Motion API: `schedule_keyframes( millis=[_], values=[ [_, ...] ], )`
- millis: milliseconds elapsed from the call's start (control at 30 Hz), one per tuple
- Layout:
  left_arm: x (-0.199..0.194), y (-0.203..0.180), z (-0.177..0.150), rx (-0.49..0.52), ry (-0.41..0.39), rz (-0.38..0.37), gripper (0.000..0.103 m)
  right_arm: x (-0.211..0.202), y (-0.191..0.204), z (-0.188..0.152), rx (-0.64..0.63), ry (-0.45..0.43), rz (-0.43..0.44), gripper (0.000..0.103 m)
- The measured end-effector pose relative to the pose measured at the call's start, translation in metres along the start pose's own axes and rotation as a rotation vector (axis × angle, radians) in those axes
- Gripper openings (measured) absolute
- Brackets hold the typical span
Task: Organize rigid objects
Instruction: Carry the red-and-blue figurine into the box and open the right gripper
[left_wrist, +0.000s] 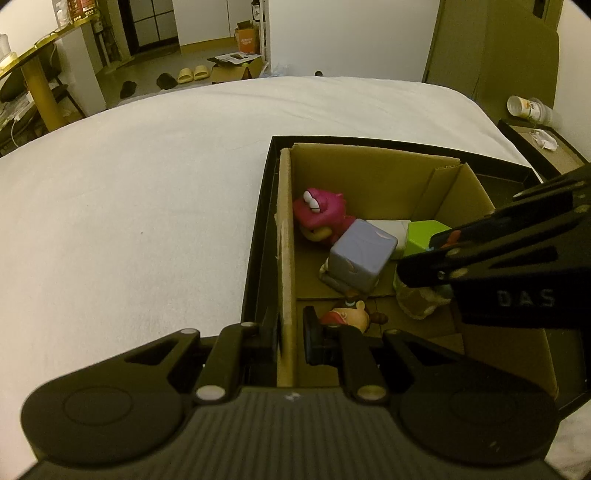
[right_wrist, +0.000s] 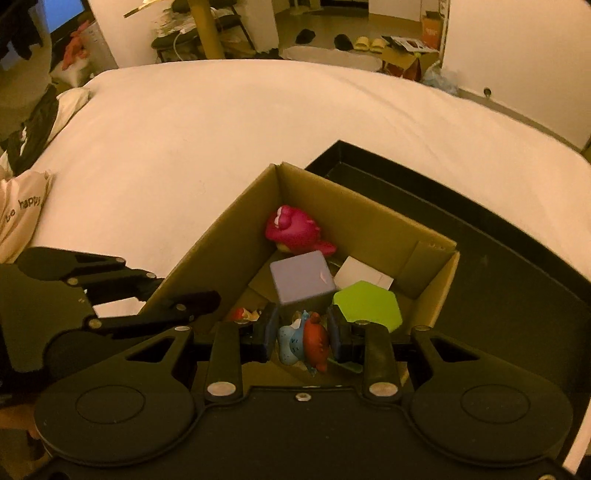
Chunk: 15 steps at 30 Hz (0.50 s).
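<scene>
An open cardboard box (left_wrist: 369, 162) stands inside a black tray (left_wrist: 258, 254) on a white bed. In the box lie a pink toy (right_wrist: 293, 230), a purple cube (right_wrist: 301, 282), a green hexagonal block (right_wrist: 369, 304), a white block (right_wrist: 364, 277) and a small red-capped figure (left_wrist: 347, 314). My left gripper (left_wrist: 290, 341) is shut on the box's left wall (left_wrist: 286, 258). Low inside the box near the green block, my right gripper (right_wrist: 303, 338) is shut on a blue and red toy figure (right_wrist: 306, 341). In the left wrist view the right gripper (left_wrist: 410, 267) reaches in from the right.
The white sheet (left_wrist: 129, 203) spreads to the left of and beyond the tray. A printed cloth bag (right_wrist: 22, 210) lies at the bed's left edge. A tipped cup (left_wrist: 528, 109) sits on a bedside stand at the right. Slippers and cartons are on the floor beyond.
</scene>
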<state>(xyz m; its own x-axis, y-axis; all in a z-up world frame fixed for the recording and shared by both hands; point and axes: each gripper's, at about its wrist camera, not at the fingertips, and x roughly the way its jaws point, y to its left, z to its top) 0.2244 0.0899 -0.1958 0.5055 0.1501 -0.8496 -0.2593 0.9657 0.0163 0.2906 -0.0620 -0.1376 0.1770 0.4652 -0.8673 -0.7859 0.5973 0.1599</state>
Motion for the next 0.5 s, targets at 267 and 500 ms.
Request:
schedule_keyframes(
  millis=[267,500],
  values=[
    [0.000,0.000,0.001,0.002,0.001,-0.001,0.012,0.001,-0.002,0.001,0.044,-0.017,-0.004,0.031],
    [-0.002,0.000,0.003,0.008,0.006,-0.003,0.012,-0.012,-0.006,-0.004,0.080,-0.050,-0.004,0.031]
  ],
)
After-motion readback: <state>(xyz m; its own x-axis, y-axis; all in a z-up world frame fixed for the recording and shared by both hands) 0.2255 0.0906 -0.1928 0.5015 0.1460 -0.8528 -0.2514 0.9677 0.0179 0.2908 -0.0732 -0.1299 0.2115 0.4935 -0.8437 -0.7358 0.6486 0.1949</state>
